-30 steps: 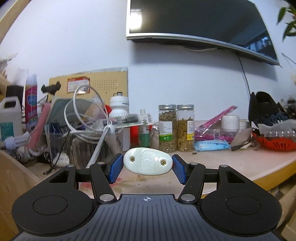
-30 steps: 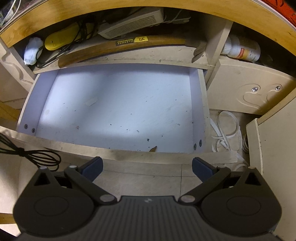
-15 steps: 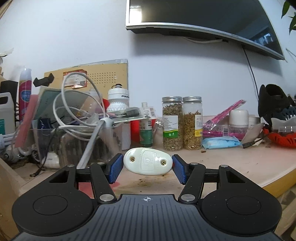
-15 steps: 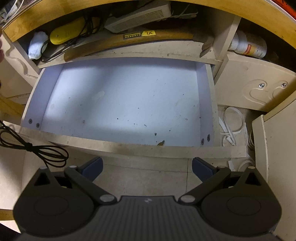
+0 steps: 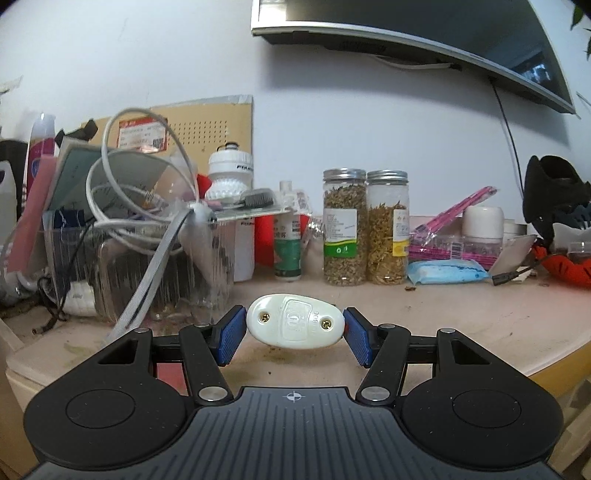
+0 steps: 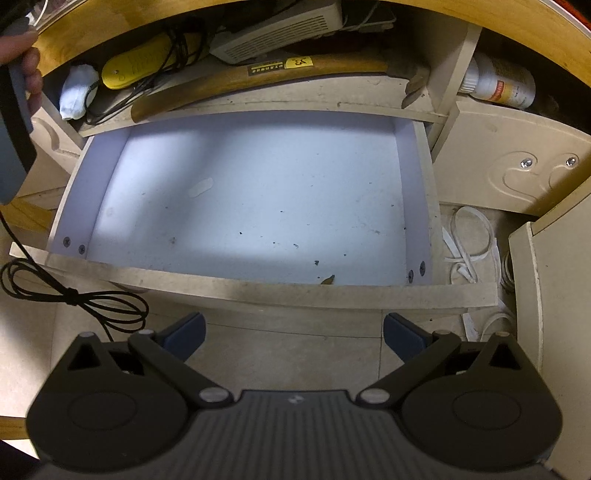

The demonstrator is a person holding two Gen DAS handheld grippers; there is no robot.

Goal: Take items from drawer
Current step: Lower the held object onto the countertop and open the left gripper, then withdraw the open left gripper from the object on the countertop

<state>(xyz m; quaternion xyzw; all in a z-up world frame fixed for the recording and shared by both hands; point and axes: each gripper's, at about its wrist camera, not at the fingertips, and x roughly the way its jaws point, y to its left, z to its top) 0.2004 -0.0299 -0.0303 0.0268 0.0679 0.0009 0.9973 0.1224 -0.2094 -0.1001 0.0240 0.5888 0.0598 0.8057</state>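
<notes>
My left gripper (image 5: 294,336) is shut on a white oval switch (image 5: 295,325) with two brass screws, held just above the pinkish tabletop (image 5: 461,314). My right gripper (image 6: 293,332) is open and empty, above the floor in front of the pulled-out drawer (image 6: 258,288). The drawer's white bottom (image 6: 258,206) shows only specks and a small brown scrap (image 6: 328,280) at the front edge.
On the table stand two herb jars (image 5: 365,227), a clear bin with white cables (image 5: 140,258), a green bottle (image 5: 287,247) and a blue pack (image 5: 447,271). Behind the drawer lie a hammer (image 6: 280,74), a yellow object (image 6: 144,64) and a white box (image 6: 280,29). A black cord (image 6: 74,295) lies left.
The left gripper has moved closer to the tabletop and turned slightly right with the switch. The right gripper has pulled back a little; a hand has appeared at the top left.
</notes>
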